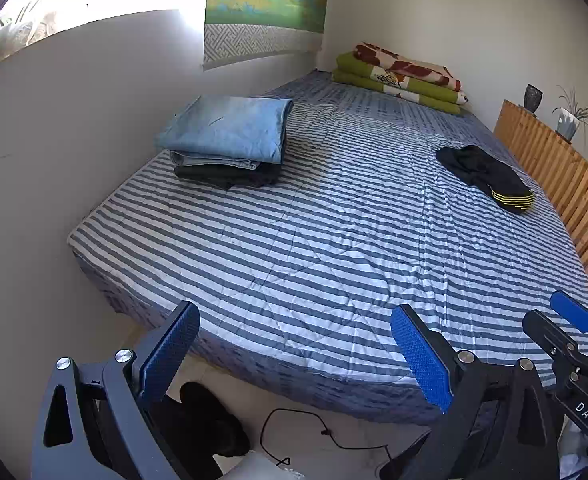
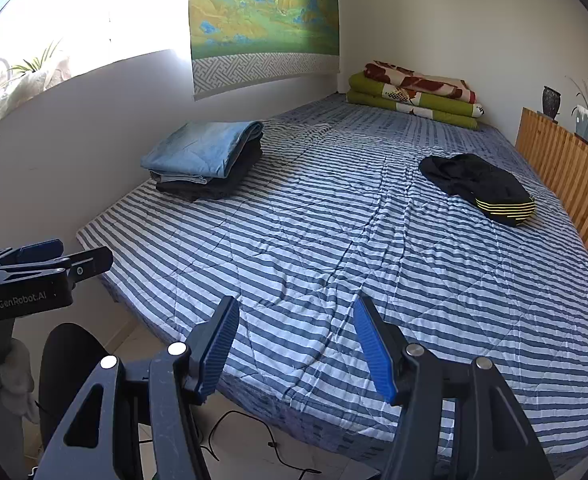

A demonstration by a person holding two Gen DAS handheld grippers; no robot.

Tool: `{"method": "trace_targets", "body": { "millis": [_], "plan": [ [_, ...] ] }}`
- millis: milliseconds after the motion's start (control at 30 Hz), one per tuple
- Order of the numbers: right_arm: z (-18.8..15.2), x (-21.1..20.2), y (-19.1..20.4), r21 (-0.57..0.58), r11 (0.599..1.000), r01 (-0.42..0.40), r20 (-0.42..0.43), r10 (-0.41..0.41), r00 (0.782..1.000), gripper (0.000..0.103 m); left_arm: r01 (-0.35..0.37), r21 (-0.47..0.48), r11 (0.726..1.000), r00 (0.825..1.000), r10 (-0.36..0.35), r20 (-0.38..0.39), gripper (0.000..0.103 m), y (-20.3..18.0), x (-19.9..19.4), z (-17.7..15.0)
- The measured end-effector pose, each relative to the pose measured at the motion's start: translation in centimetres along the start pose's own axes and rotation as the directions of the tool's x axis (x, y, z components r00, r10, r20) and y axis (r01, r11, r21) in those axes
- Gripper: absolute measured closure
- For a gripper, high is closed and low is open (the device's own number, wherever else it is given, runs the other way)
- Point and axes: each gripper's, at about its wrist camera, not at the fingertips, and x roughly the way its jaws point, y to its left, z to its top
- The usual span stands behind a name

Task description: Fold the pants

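We see a bed under a blue-and-white striped quilt (image 2: 334, 240). A crumpled black pair of pants with yellow-striped cuff (image 2: 480, 188) lies near the slatted wooden headboard (image 2: 566, 176), well apart from a stack of folded pants topped by light-blue denim (image 2: 206, 156) by the wall. Both tools hover at the bed's near edge: the left hand-held gripper (image 1: 294, 356) and the right hand-held gripper (image 2: 296, 344) each stand with jaws parted and empty. We judge the step to be the reach for the next garment; it calls for extending across the bed and pinching the black fabric.
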Motion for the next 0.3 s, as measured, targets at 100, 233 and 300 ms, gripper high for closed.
{"method": "trace_targets", "body": {
  "millis": [100, 233, 300],
  "plan": [
    [-0.1, 0.2, 0.1, -0.001, 1.0, -0.001, -0.003, 0.001, 1.0, 0.047, 0.004, 0.0, 1.0, 1.0, -0.004, -0.004, 0.005, 0.0, 0.3, -0.1],
    [-0.1, 0.6, 0.0, 0.004, 1.0, -0.003, -0.01, 0.003, 1.0, 0.047, 0.006, 0.003, 1.0, 1.0, -0.006, -0.015, 0.005, 0.0, 0.9, -0.2],
    [-0.1, 0.8, 0.0, 0.009, 1.0, -0.003, -0.015, 0.004, 1.0, 0.047, 0.007, 0.004, 1.0, 1.0, -0.007, -0.019, 0.005, 0.1, 1.3, -0.2]
  ]
}}
